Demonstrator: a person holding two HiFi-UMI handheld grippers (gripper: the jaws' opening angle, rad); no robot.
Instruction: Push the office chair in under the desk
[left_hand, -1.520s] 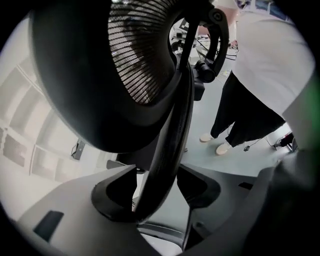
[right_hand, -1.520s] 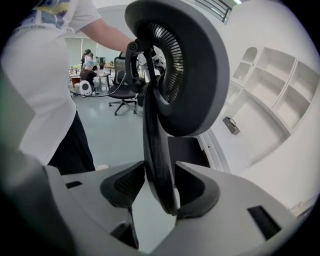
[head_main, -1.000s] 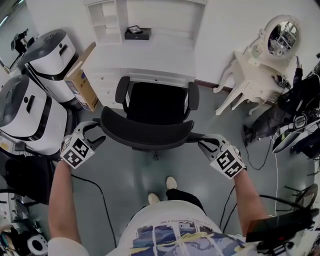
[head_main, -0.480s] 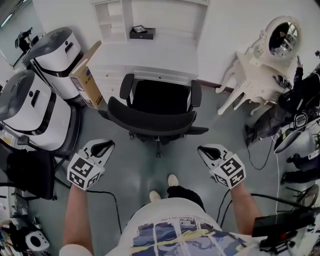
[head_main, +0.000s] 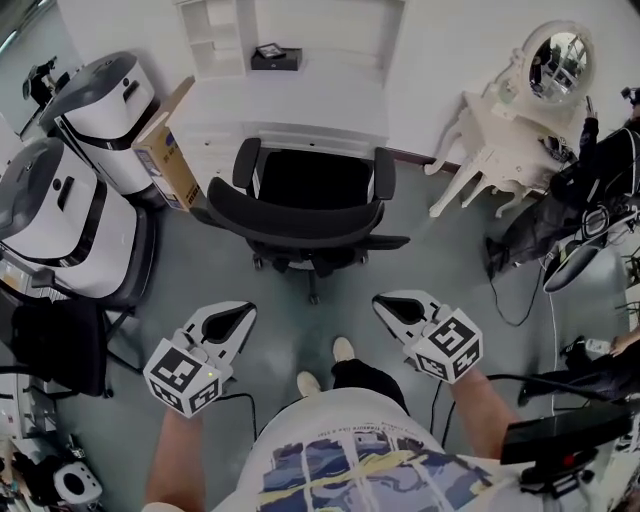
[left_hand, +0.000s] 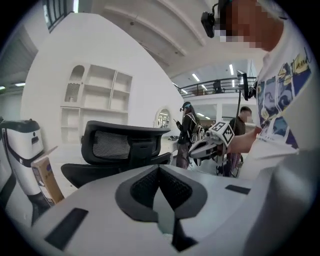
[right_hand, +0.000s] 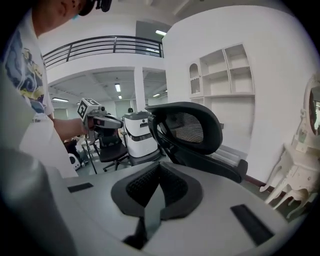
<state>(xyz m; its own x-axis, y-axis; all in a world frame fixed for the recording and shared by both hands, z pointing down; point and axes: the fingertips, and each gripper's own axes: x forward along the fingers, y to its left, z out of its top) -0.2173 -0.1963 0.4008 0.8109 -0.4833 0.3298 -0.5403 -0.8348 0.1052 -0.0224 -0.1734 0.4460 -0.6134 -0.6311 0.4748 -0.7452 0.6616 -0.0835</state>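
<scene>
Head view: office chair (head_main: 300, 212) stands at the front edge of the white desk (head_main: 310, 108), seat toward the desk, armrests reaching the edge, backrest toward the person. Left gripper (head_main: 243, 314) and right gripper (head_main: 384, 304) are held above the floor on the near side of the chair, both well apart from the backrest, one to each side of the person's shoes (head_main: 342, 350). A cardboard box (head_main: 166, 150) leans at the desk's left corner; a small black box (head_main: 275, 56) sits at the desk's back edge. Left gripper view: the jaws have just been closing and meet pad to pad, with nothing between them; the chair's mesh backrest is ahead and clear of the tips, and the right gripper is in sight at right. Right gripper view: jaws pressed together, empty; the chair's backrest is close ahead, not touched.
</scene>
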